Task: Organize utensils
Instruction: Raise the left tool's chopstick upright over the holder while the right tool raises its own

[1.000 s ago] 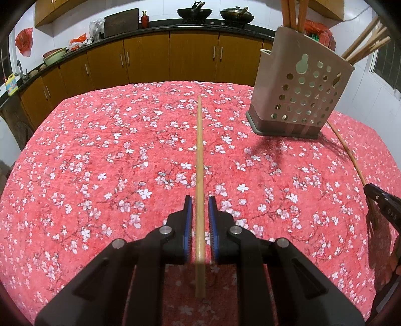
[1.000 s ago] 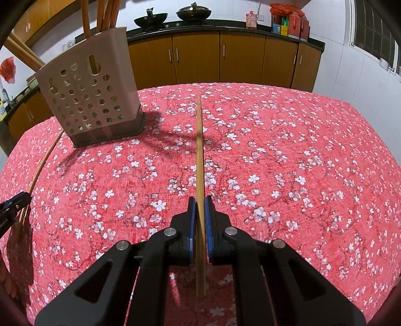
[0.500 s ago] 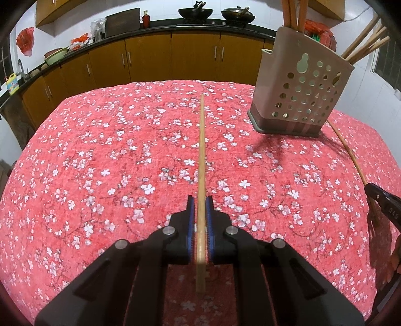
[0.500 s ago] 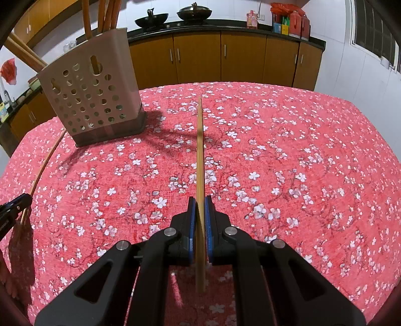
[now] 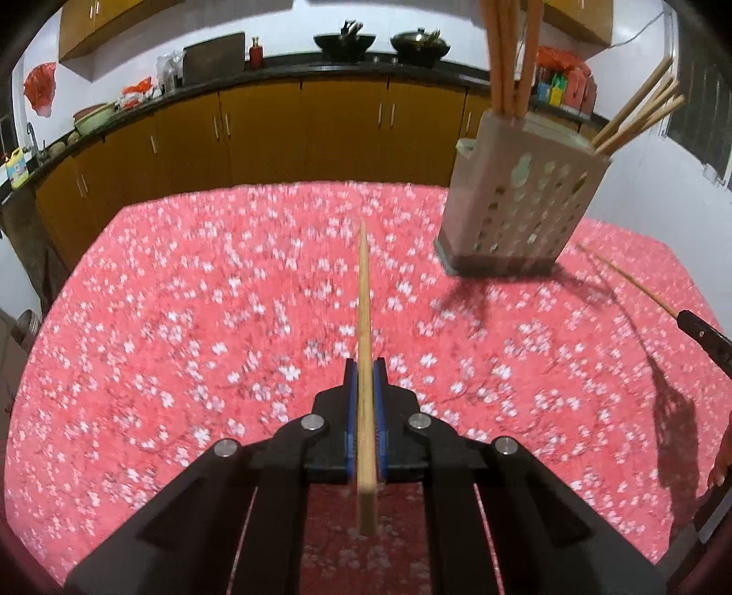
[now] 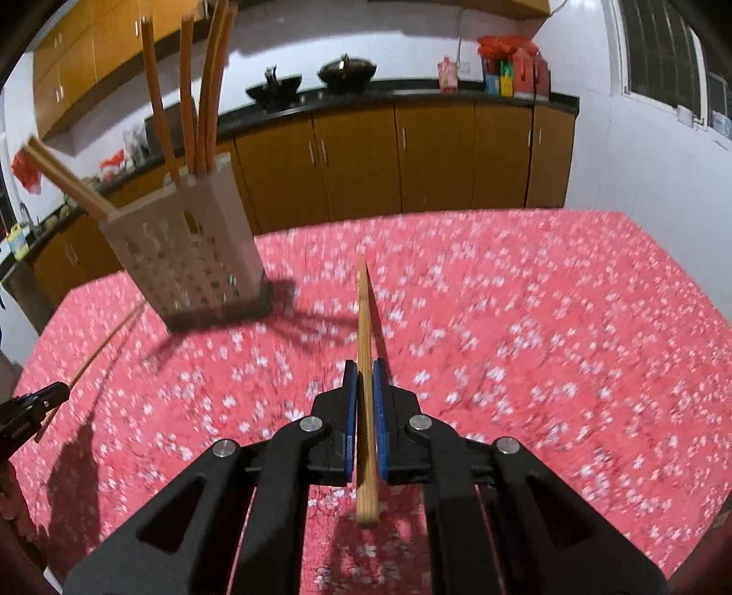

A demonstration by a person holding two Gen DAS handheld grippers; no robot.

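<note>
My left gripper [image 5: 364, 366] is shut on a wooden chopstick [image 5: 363, 302] that points forward above the red floral tablecloth [image 5: 183, 320]. My right gripper [image 6: 364, 366] is shut on another wooden chopstick [image 6: 363, 316], lifted off the cloth. A beige perforated utensil holder [image 5: 517, 210] stands ahead to the right of the left gripper; in the right wrist view it [image 6: 187, 256] stands ahead to the left. It holds several chopsticks [image 6: 196, 91]. The right gripper's tip and its chopstick [image 5: 636, 283] show at the left view's right edge.
Wooden kitchen cabinets [image 5: 297, 132] with a dark counter run behind the table, carrying woks [image 5: 345, 41] and bottles. A white wall and window [image 6: 663, 59] lie to the right. The table's far edge [image 6: 457, 215] is close behind the holder.
Both grippers have risen and tilted up with their chopsticks. The left jaws closed fully on its chopstick. The holder now sits nearer and higher in both views.
</note>
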